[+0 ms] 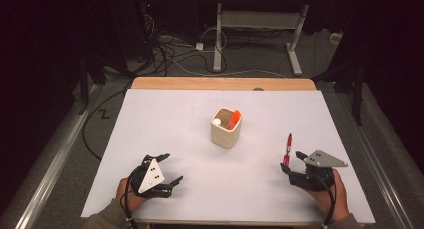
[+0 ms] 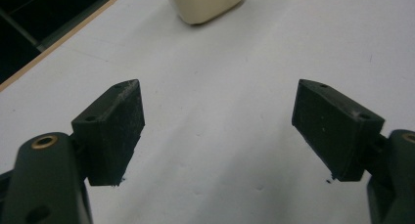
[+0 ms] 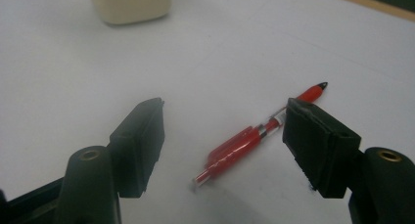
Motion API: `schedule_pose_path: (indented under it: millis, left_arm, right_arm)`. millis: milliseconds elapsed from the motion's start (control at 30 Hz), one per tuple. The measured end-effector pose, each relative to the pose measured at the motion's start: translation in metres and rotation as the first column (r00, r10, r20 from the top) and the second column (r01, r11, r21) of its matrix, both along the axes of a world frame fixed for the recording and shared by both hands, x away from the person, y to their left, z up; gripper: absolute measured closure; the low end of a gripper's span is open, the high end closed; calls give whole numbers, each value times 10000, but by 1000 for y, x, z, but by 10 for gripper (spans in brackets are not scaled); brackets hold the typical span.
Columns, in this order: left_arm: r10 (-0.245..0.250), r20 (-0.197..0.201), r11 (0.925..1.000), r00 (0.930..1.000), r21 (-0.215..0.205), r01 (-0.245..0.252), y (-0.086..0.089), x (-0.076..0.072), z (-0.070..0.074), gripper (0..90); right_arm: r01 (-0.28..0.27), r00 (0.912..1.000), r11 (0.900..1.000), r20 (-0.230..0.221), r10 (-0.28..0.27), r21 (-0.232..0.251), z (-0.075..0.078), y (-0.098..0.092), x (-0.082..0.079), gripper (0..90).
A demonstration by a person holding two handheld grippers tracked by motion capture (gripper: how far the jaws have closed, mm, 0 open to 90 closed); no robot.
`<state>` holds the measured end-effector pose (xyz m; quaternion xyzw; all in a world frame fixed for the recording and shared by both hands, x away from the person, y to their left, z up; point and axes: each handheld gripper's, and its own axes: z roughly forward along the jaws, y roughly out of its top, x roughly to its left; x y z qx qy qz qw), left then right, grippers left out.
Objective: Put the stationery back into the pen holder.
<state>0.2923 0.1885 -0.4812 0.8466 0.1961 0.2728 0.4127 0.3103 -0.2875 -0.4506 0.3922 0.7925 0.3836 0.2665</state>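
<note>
A red pen (image 1: 287, 149) lies flat on the white table sheet (image 1: 175, 119) at the right, its black tip pointing away from me. My right gripper (image 1: 294, 162) sits just behind it, open. In the right gripper view the pen (image 3: 240, 145) lies on the sheet between the jaws of that gripper (image 3: 224, 106), close to the right pad (image 3: 313, 141), and neither pad presses on it. My left gripper (image 1: 170, 168) rests at the near left, open, with nothing between its fingers (image 2: 218, 87). A cream square cup (image 1: 226, 127) stands mid-table, holding an orange marker (image 1: 233, 119) and a white-capped item (image 1: 217, 122).
The cup's base shows far ahead in the left gripper view (image 2: 205, 4) and in the right gripper view (image 3: 129, 6). A wooden table edge (image 1: 220, 83) runs along the back. Beyond it are cables and a desk frame (image 1: 257, 34) on the floor.
</note>
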Motion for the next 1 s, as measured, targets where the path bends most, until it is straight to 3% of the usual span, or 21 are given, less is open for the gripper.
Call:
schedule_pose_path:
  millis: [100,167,267,333,467,533,567,600,700,733,800,933,1000]
  left_arm:
    - [-25,-31,10000,10000,15,25,-1,1,0,195]
    - [-57,91,10000,9999,32,57,-1,1,1,195]
    - [-99,-10,9999,9999,-65,99,0,0,1,195]
    - [-137,59,9999,9999,-87,138,0,0,2,195]
    - [-165,96,9995,9998,-262,167,1,-1,3,195]
    - [-209,107,9993,9997,-324,212,2,-2,4,195]
    - [-226,126,9992,9997,-338,230,2,-2,4,195]
    - [-239,129,9991,9996,-351,244,2,-2,4,195]
    - [-247,129,9989,9996,-386,252,3,-2,4,195]
    - [-242,133,9990,9996,-369,246,3,-1,4,195]
    - [-265,136,9990,9996,-352,270,2,-2,4,195]
    - [-303,141,9992,9994,-254,306,0,-2,4,196]
    - [-331,30,9991,9994,-259,332,-1,-3,3,195]
  right_arm:
    - [616,9956,9980,-720,-604,151,9,0,22,337]
    - [964,9839,9951,-1536,-918,230,13,1,41,356]
    - [1440,9633,9895,-2278,-1421,-86,16,4,67,413]
    - [1894,9347,9819,-3077,-1779,75,16,4,83,465]
    - [2641,8754,9620,-4016,-2692,-691,6,4,109,511]
    - [3071,8502,9445,-4122,-3275,-1171,1,2,118,525]
    - [3295,8390,9366,-4179,-3485,-1193,0,2,122,544]
    - [3383,8330,9328,-4216,-3584,-1246,0,2,124,555]
    - [3498,8210,9212,-4179,-3890,-1703,2,6,128,620]
    - [3494,8231,9191,-4090,-3940,-1822,1,8,128,626]
    - [3614,8169,9130,-4077,-4080,-1895,1,10,128,650]
    - [3459,8210,9148,-4047,-4026,-2084,1,16,129,784]
    - [3438,8229,9090,-3908,-4125,-2356,1,22,129,803]
